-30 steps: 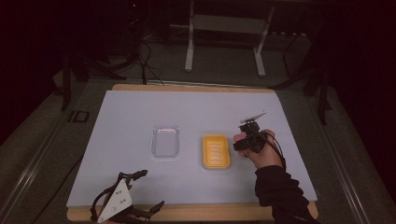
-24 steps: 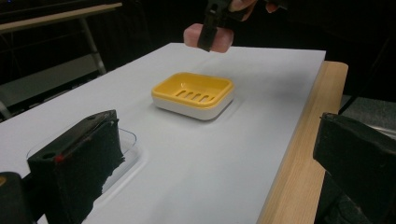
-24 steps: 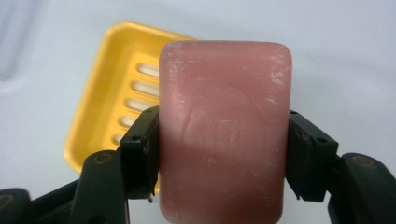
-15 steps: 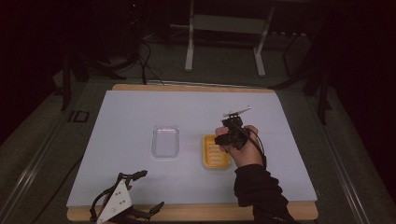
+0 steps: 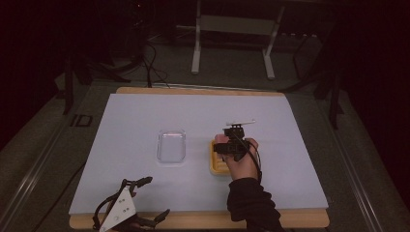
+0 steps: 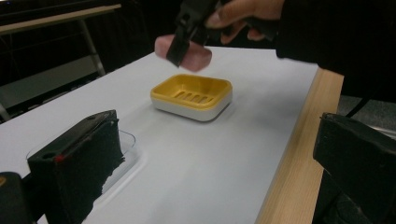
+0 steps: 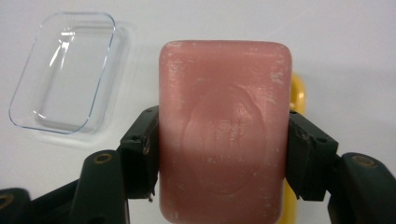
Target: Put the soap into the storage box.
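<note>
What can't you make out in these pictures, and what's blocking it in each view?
- Soap lettering: right gripper view, stamped mark too blurred to read.
- Soap dish: right gripper view, the soap hides all but a yellow sliver; in the high view the hand and right gripper cover part of it.
- Clear lid: left gripper view, a black jaw hides most of it.
- Left gripper: high view, bottom edge cuts it off.

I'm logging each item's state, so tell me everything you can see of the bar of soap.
The bar of soap is pink and rectangular with rounded corners, with a faint oval stamp pressed into its face and pale scuffs near the edges. The right gripper clamps it by its two long sides. In the left gripper view it hangs in the air above the yellow soap dish, not touching it.
</note>
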The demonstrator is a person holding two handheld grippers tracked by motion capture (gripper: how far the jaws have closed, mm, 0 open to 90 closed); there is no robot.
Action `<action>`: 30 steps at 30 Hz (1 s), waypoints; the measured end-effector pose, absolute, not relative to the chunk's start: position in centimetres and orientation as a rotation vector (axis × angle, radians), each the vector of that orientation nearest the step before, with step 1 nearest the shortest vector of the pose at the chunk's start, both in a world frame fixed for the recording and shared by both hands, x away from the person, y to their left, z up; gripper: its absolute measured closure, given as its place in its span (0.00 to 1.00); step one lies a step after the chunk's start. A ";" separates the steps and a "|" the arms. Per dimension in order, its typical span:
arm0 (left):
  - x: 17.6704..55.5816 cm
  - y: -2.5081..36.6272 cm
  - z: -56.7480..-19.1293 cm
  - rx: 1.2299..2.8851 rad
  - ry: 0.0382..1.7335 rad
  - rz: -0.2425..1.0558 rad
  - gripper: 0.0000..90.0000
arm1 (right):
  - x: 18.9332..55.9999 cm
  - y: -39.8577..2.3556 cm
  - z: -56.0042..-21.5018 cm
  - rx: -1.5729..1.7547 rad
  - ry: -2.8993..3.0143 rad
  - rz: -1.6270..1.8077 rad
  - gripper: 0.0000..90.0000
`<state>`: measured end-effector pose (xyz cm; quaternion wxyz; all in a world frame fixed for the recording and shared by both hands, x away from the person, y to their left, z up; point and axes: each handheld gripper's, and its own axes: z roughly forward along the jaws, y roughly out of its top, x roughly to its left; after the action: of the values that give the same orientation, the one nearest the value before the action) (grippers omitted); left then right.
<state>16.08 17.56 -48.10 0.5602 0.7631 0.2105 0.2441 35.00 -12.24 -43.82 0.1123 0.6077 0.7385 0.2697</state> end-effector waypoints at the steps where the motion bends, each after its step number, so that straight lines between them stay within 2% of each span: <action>1: 16.1 17.6 -48.1 1.798 0.496 0.575 0.02 | 35.0 -12.2 -44.2 1.787 2.169 0.786 0.41; 11: 16.1 17.6 -48.1 1.802 0.496 0.577 0.02 | 35.1 -12.0 -47.4 1.861 2.165 0.750 0.41; 30: 16.1 17.6 -48.1 1.806 0.494 0.578 0.02 | 35.6 -11.9 -49.6 1.882 2.157 0.675 0.41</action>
<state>16.07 17.58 -48.11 0.5572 0.7652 0.2094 0.2451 35.59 -11.87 -49.64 0.1000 0.6368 0.7295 0.2285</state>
